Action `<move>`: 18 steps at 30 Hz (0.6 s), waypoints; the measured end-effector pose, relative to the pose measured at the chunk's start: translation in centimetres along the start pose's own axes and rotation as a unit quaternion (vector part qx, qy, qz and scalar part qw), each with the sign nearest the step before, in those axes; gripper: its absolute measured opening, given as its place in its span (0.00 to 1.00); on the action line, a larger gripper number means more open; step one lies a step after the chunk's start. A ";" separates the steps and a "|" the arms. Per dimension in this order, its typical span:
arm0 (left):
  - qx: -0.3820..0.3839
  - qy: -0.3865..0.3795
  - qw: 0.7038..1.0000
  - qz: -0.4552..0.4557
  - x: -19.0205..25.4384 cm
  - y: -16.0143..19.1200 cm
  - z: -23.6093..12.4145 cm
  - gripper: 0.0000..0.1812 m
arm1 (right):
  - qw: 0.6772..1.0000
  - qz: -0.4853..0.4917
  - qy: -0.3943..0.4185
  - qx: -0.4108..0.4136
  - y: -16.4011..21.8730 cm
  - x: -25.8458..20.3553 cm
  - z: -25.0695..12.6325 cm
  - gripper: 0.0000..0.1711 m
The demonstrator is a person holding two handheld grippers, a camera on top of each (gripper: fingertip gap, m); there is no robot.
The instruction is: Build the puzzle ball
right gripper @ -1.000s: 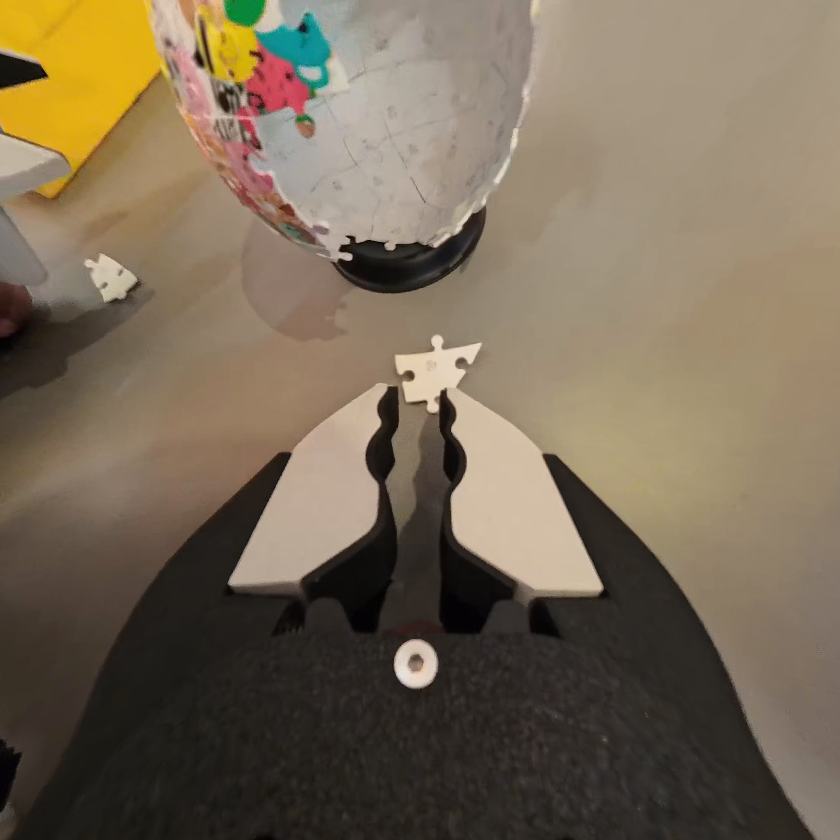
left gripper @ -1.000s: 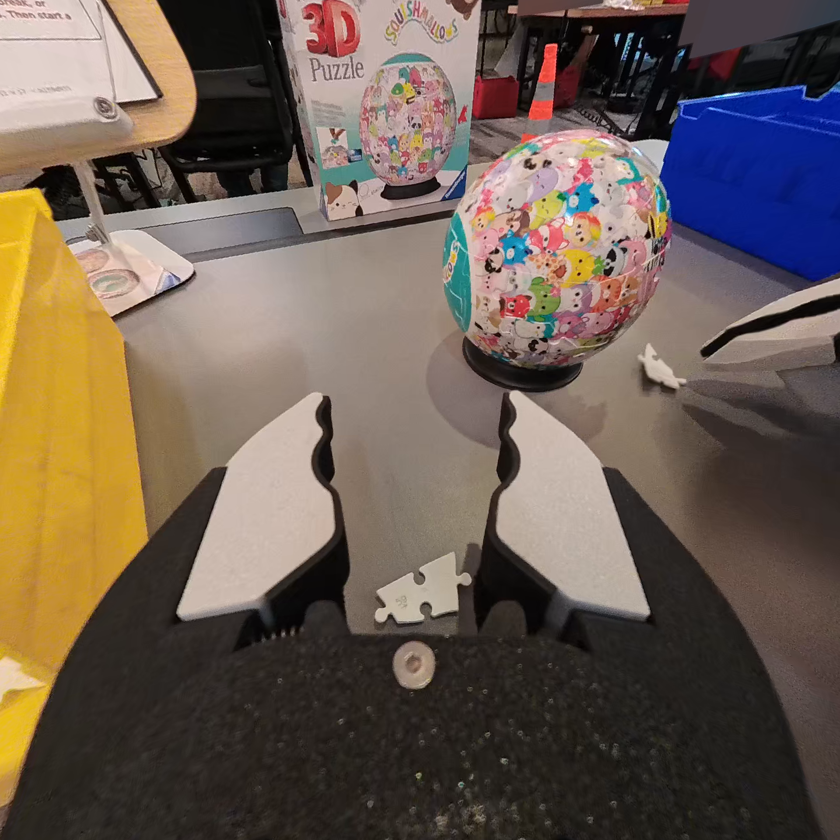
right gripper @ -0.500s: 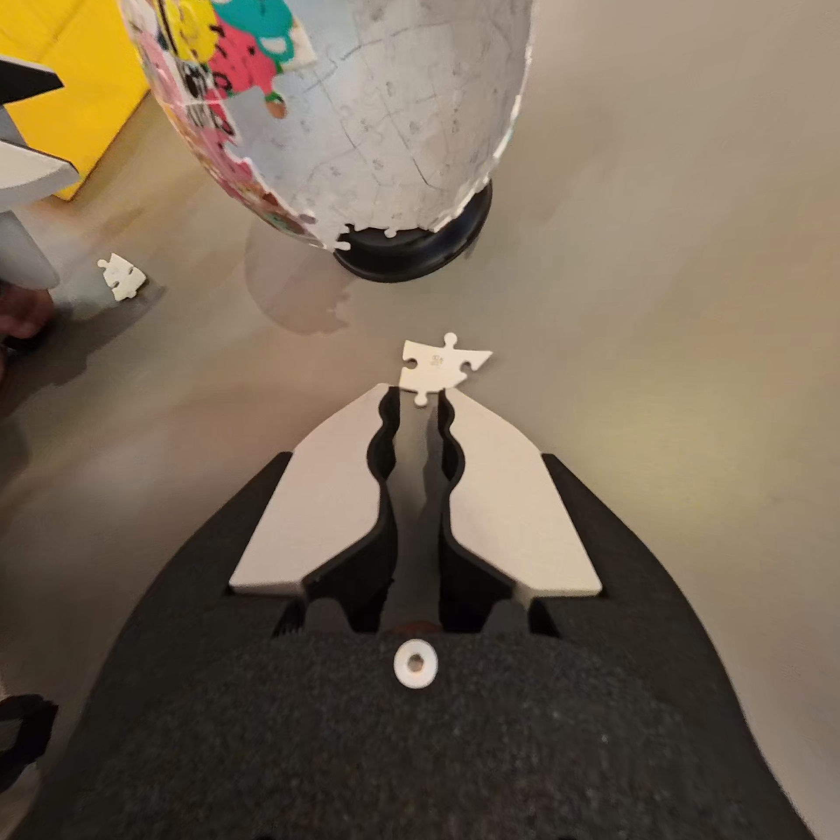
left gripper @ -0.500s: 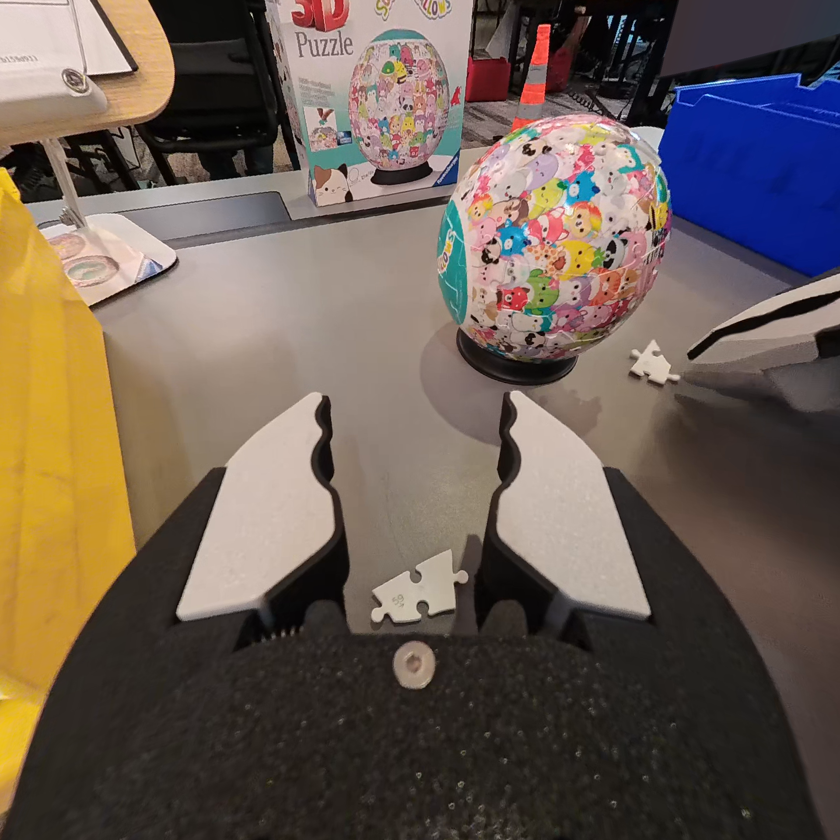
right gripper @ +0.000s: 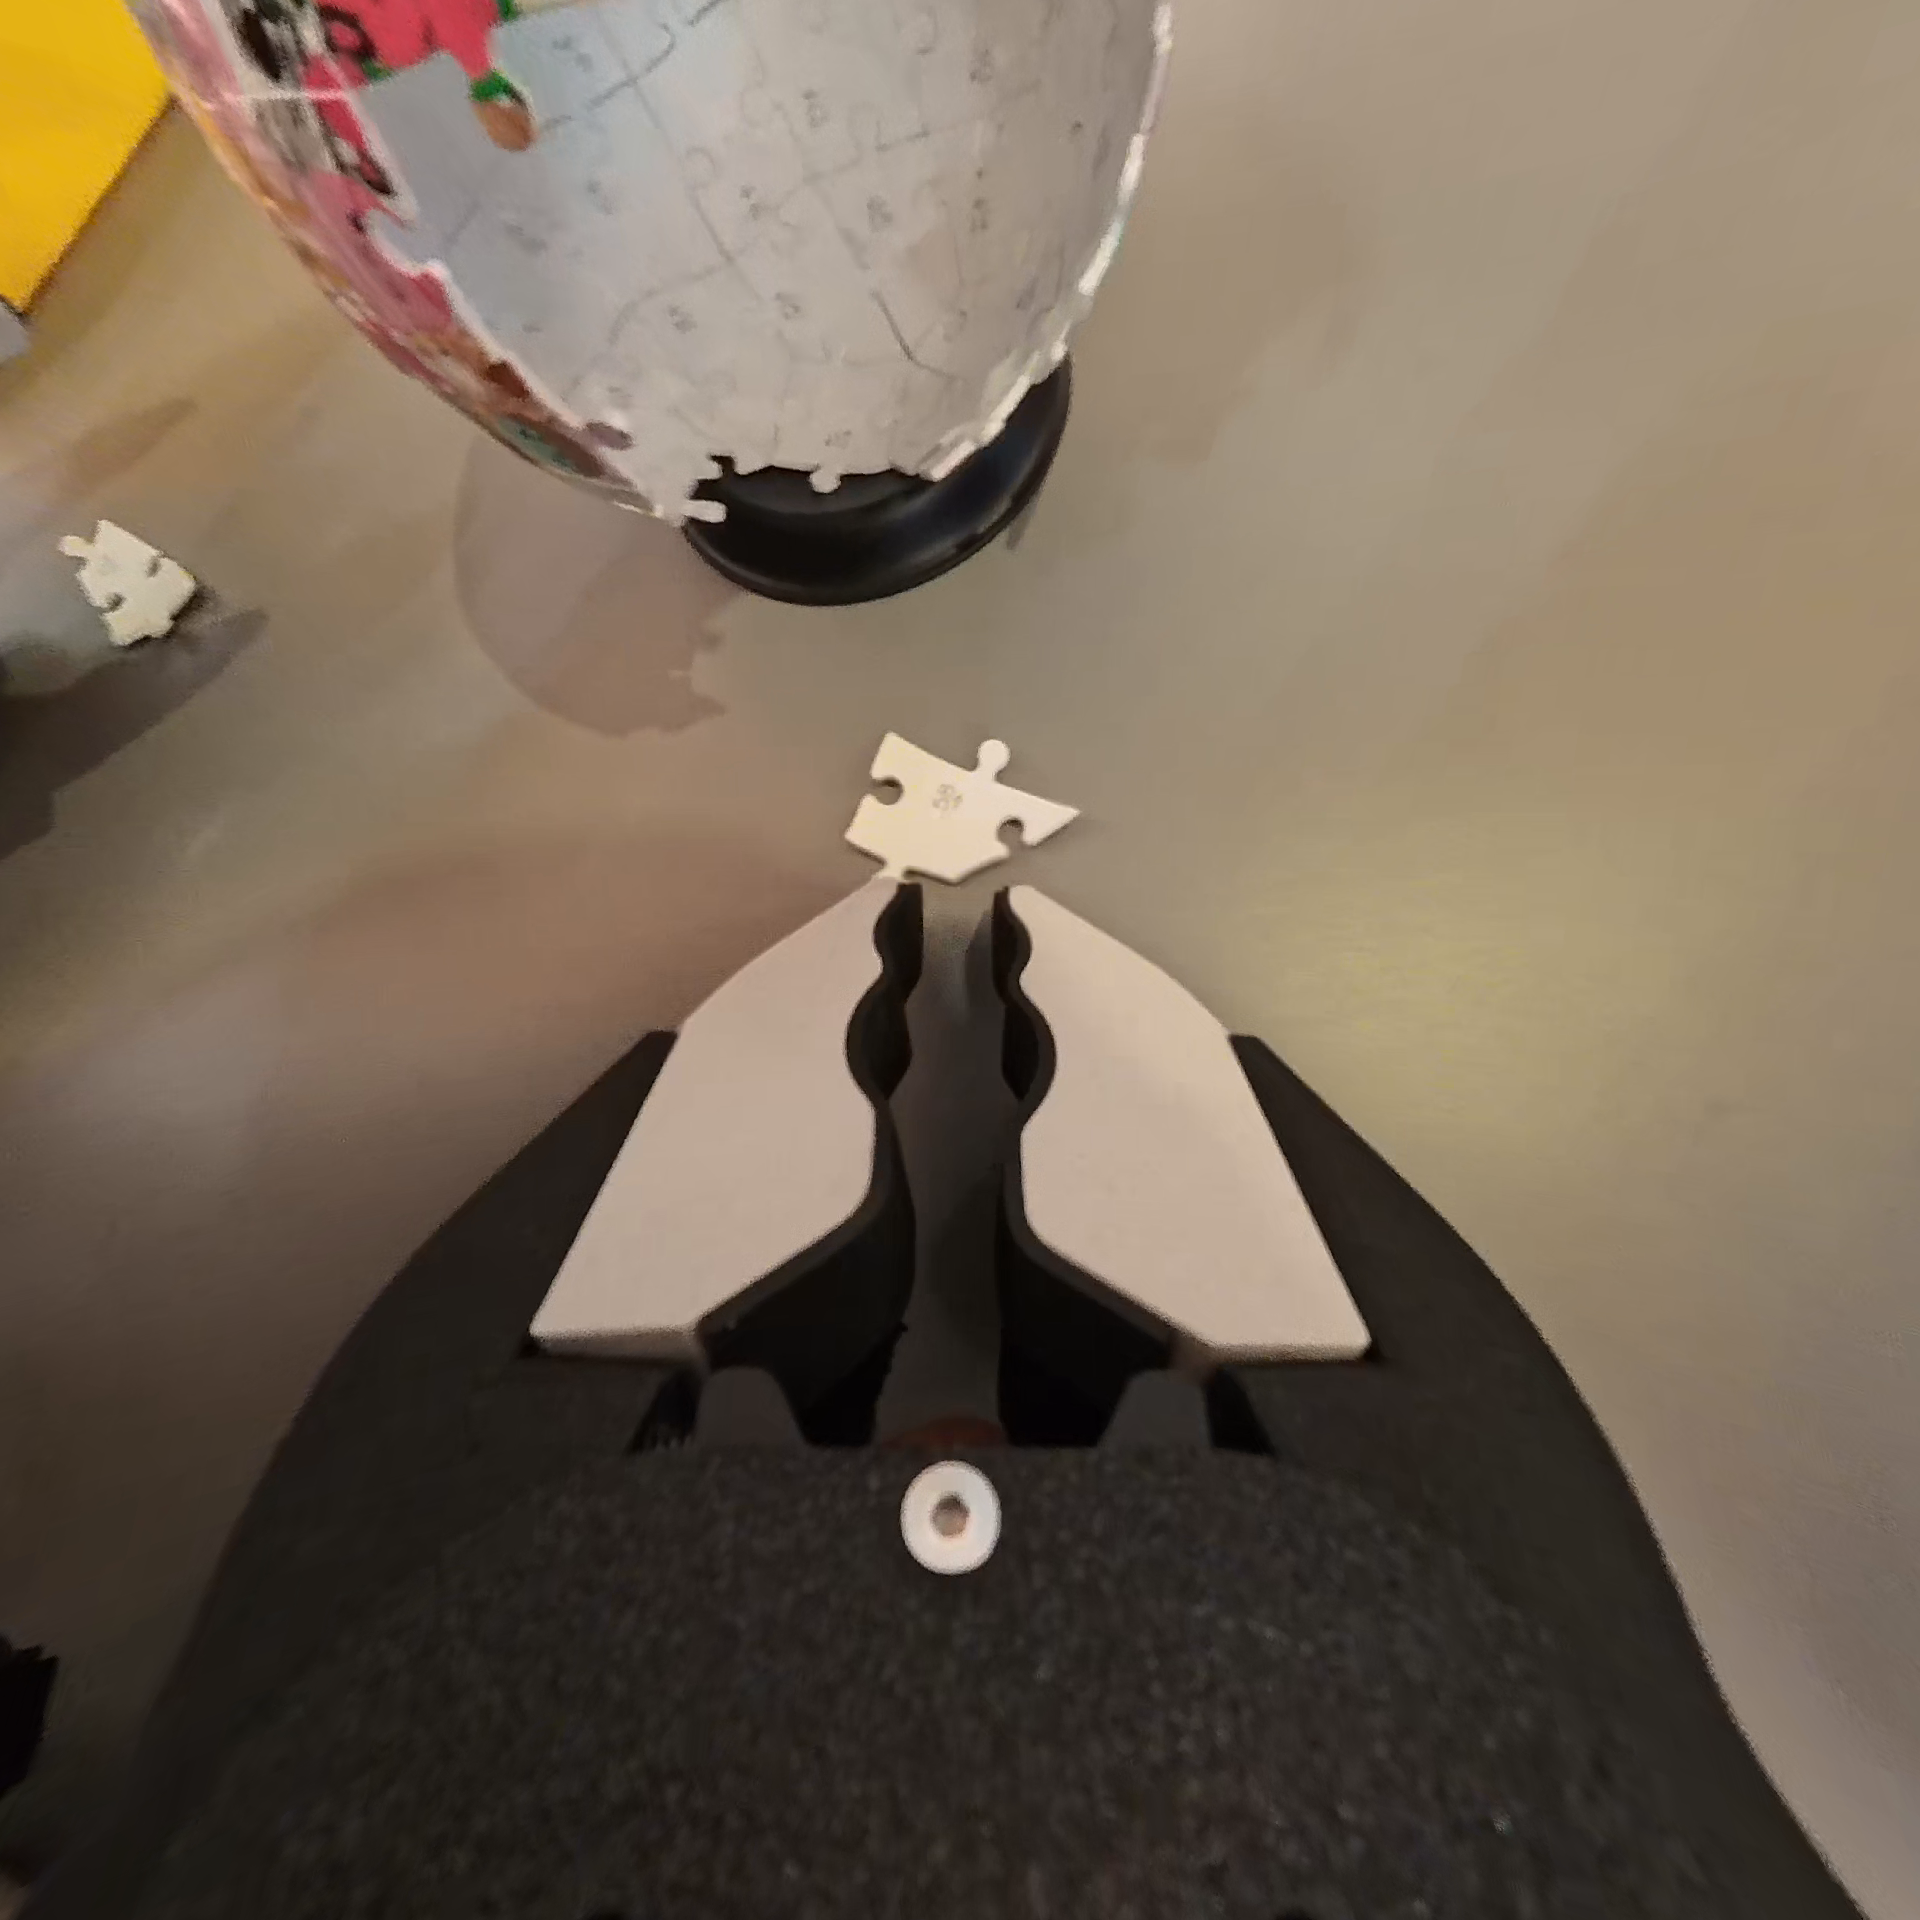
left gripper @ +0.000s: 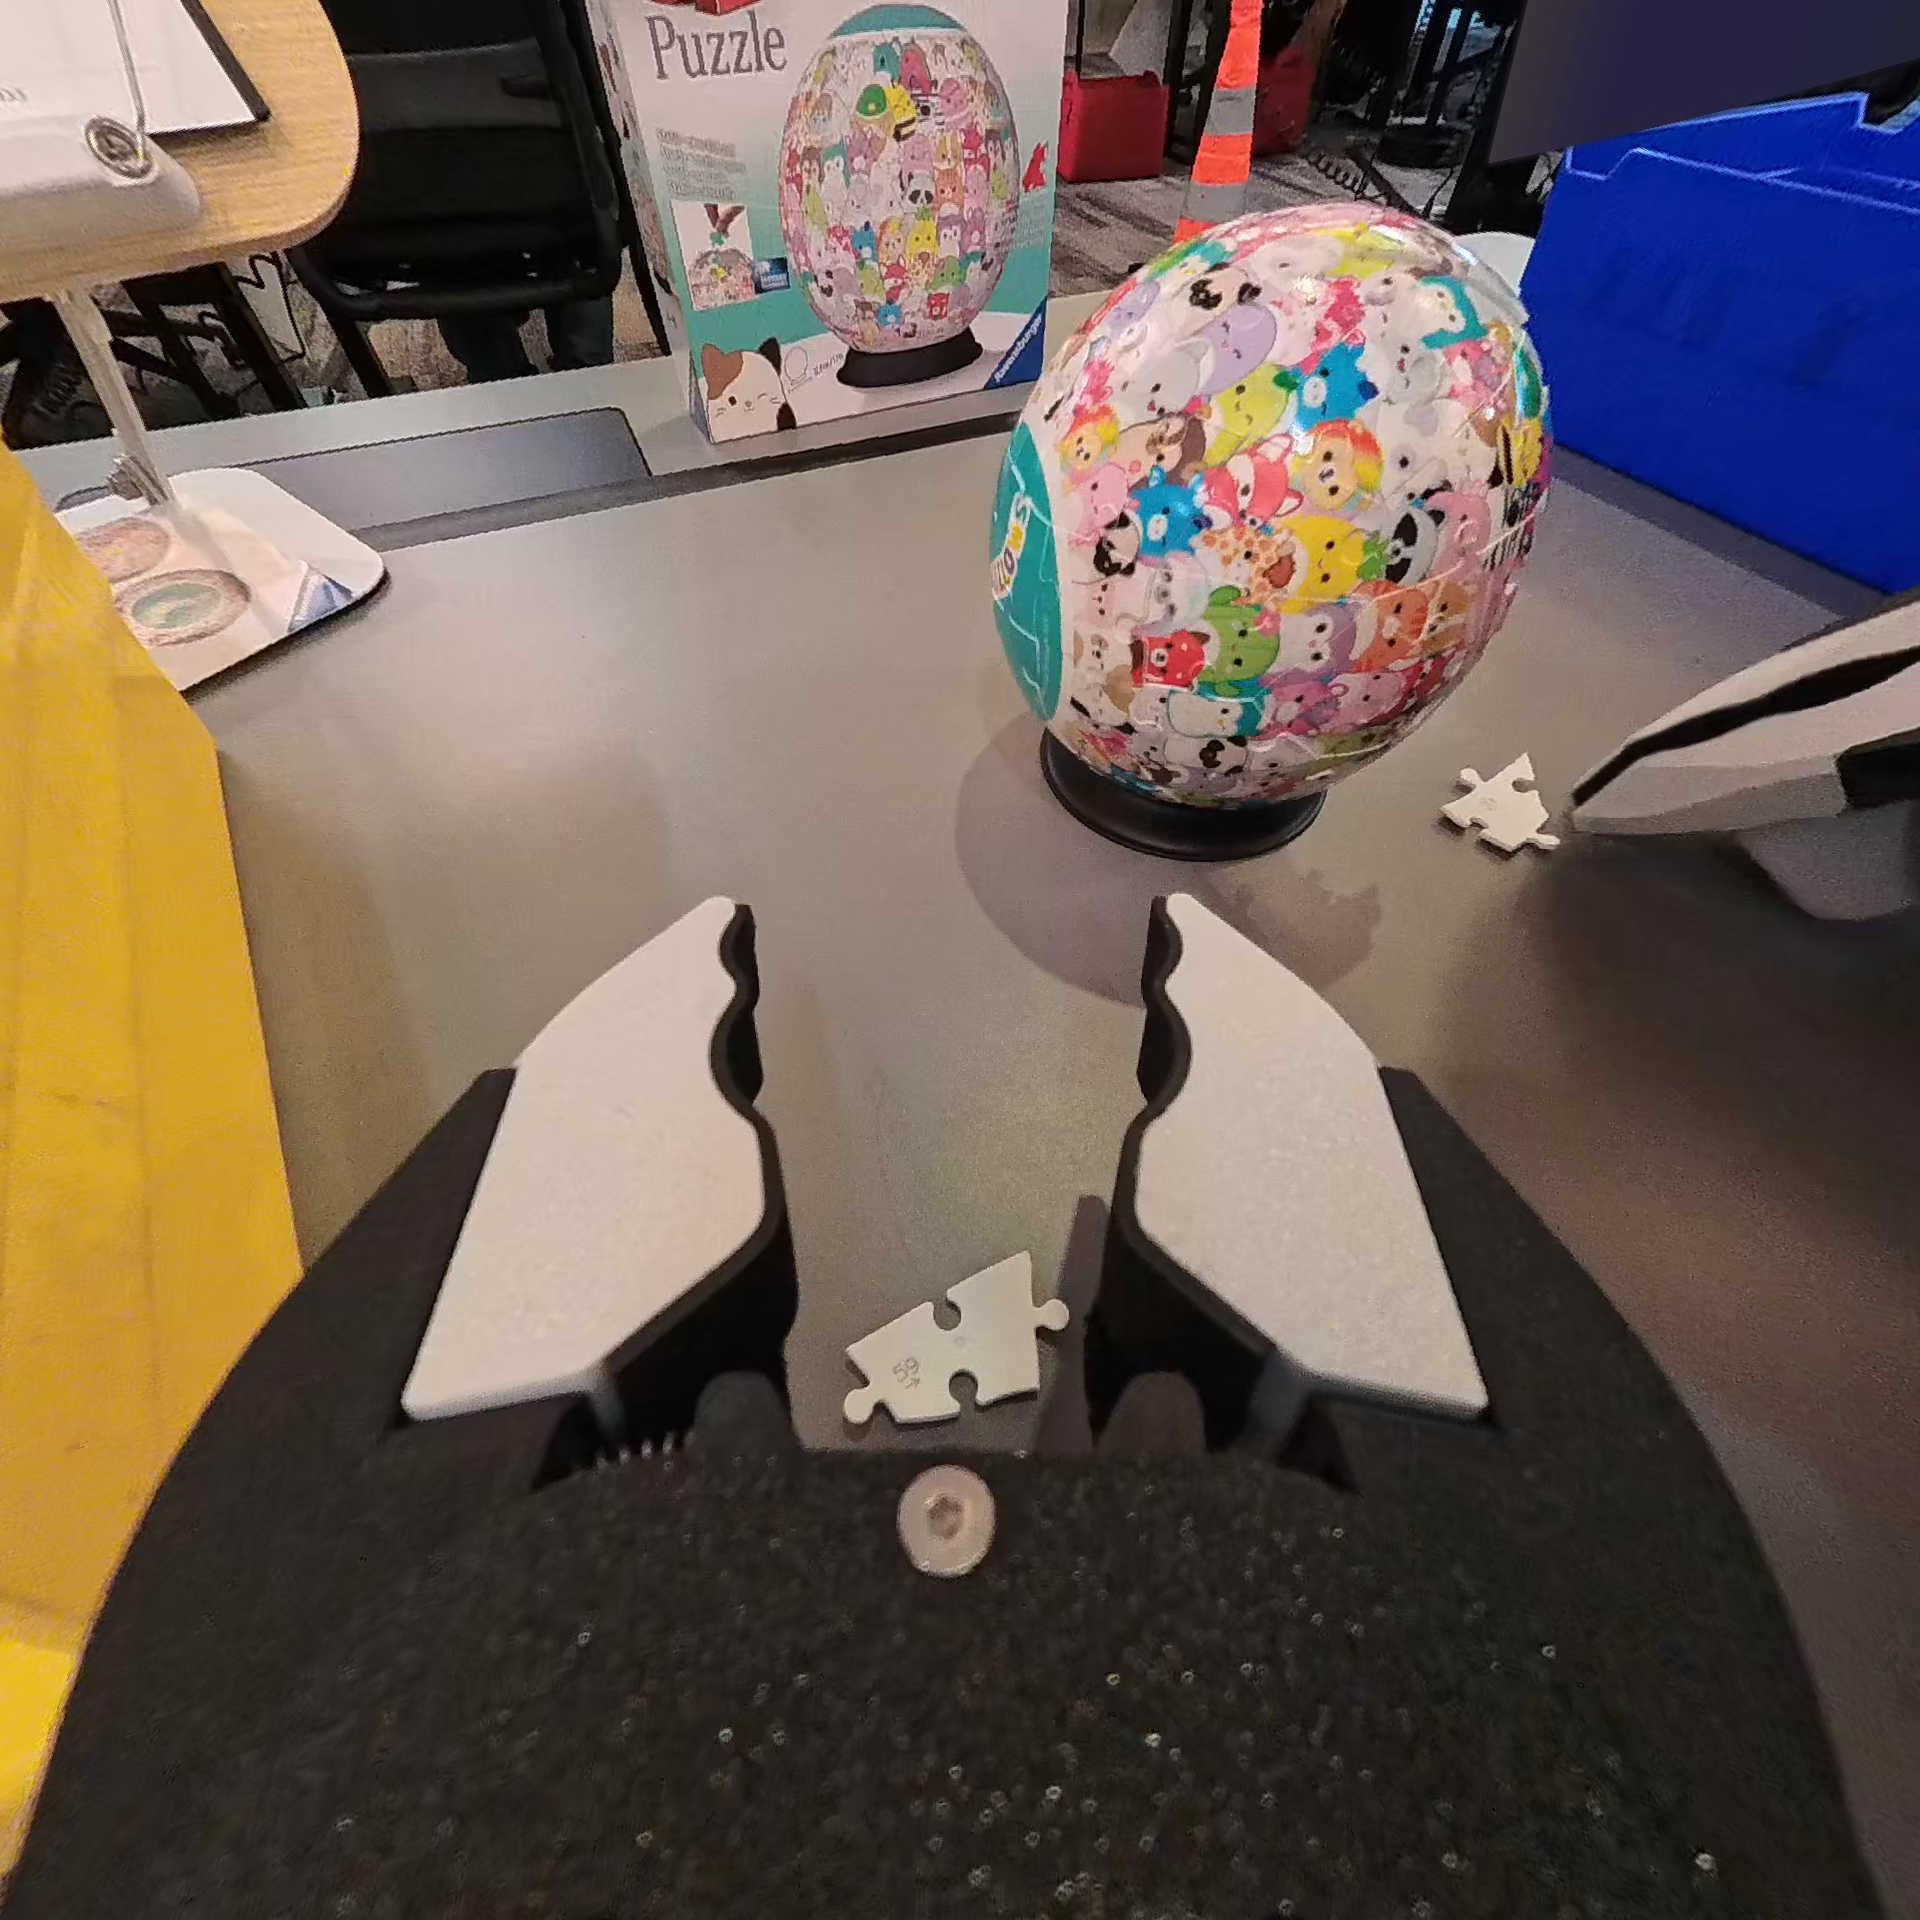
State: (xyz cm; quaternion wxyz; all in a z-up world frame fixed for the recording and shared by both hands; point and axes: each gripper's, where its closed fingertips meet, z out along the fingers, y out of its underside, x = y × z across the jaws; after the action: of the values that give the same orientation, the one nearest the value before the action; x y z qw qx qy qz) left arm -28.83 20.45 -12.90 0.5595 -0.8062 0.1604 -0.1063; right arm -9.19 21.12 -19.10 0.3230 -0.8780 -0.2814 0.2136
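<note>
Right wrist view: right gripper, fingers nearly together, empty, has edged up to touch a loose piece on the bench, rotating it; pickup pending. Ball on stand, unfinished. Left gripper apart, second piece beneath.

multicoloured puzzle ball, yellow bin

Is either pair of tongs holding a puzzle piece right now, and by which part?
Neither. The left tongs are wide open over a loose piece lying on the table. The right tongs are nearly shut, empty, tips just short of another piece.
</note>
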 end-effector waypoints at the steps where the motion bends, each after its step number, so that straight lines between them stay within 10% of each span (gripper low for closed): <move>1: 0.000 0.000 1.000 0.000 0.0 0.0 0.0 0.39 | 1.000 -0.001 0.010 -0.001 0.0 0.4 -0.1 0.08; 18: -0.001 0.004 1.000 -0.005 0.0 0.0 0.0 0.39 | 0.998 -0.056 -0.030 0.025 -0.9 -2.9 0.4 0.10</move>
State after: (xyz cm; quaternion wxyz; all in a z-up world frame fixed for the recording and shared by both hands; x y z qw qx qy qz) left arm -28.84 20.44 -12.94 0.5575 -0.8070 0.1592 -0.1121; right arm -11.89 20.01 -18.20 0.3473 -0.8461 -0.3339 0.2281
